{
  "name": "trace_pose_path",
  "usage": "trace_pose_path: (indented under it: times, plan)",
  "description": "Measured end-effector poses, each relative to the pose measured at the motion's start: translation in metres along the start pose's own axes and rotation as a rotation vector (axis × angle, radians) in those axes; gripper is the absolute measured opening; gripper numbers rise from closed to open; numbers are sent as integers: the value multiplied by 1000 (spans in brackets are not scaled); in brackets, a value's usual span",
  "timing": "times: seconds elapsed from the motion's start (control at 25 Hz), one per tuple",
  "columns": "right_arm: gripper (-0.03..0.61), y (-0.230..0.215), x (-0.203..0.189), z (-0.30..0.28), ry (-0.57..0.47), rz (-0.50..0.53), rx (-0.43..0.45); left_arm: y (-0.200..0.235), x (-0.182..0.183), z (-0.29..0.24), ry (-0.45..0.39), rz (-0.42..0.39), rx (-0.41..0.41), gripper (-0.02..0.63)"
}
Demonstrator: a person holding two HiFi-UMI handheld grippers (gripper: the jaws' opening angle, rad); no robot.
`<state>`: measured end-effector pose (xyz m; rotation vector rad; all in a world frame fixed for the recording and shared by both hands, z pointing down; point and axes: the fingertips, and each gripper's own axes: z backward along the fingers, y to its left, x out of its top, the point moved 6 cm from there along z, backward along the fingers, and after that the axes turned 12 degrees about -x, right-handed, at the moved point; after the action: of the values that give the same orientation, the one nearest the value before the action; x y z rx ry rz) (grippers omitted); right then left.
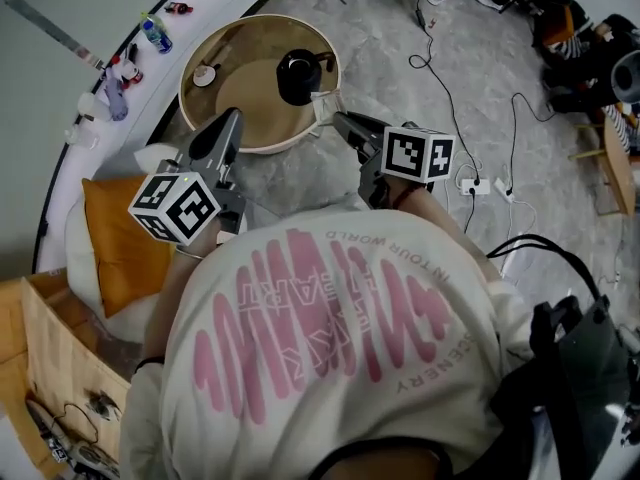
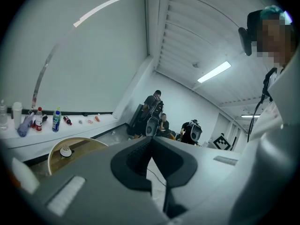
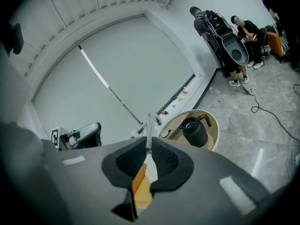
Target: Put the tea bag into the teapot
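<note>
My right gripper point(image 1: 340, 120) has its fingers clamped on the tea bag point(image 3: 148, 125), a thin pale packet that sticks up past the tips. In the head view the tea bag point(image 1: 322, 106) shows at the upper centre, over the right rim of the round wooden table point(image 1: 250, 146), just beside the black teapot point(image 1: 298, 76) and not in it. The teapot stands upright on the table, with a small white cup point(image 1: 204, 75) well apart at its left. My left gripper point(image 1: 233, 118) hangs over the table's lower left rim, its fingers point(image 2: 140, 156) pressed together on nothing. An orange cushion point(image 1: 120, 238) lies at the left edge.
</note>
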<state>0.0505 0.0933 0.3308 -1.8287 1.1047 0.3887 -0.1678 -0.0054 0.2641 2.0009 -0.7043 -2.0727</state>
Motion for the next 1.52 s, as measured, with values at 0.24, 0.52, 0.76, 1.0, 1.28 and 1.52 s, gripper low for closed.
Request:
trace_pose_path:
  times: [0.24,0.52,0.76,1.0,1.28,1.52]
  plan:
    - [40,-12,-3,2,22,-3,-14,-6,-3,-17,-24,5,-30,15]
    - [40,-21,9,-21,46,6,20,0,-28,-35,86,-10,-29,15]
    - [40,-43,25,-47,103,12,26,18,-30,-44,62,35,43,15]
    - [40,-66,46,-89,174,32,27,48,-33,-63,63,87,119,15]
    - [40,-102,78,-143,243,35,28,85,-40,-93,84,117,236,15]
    - [40,-133,89,-201,331,51,22,118,-37,-118,72,97,319,15]
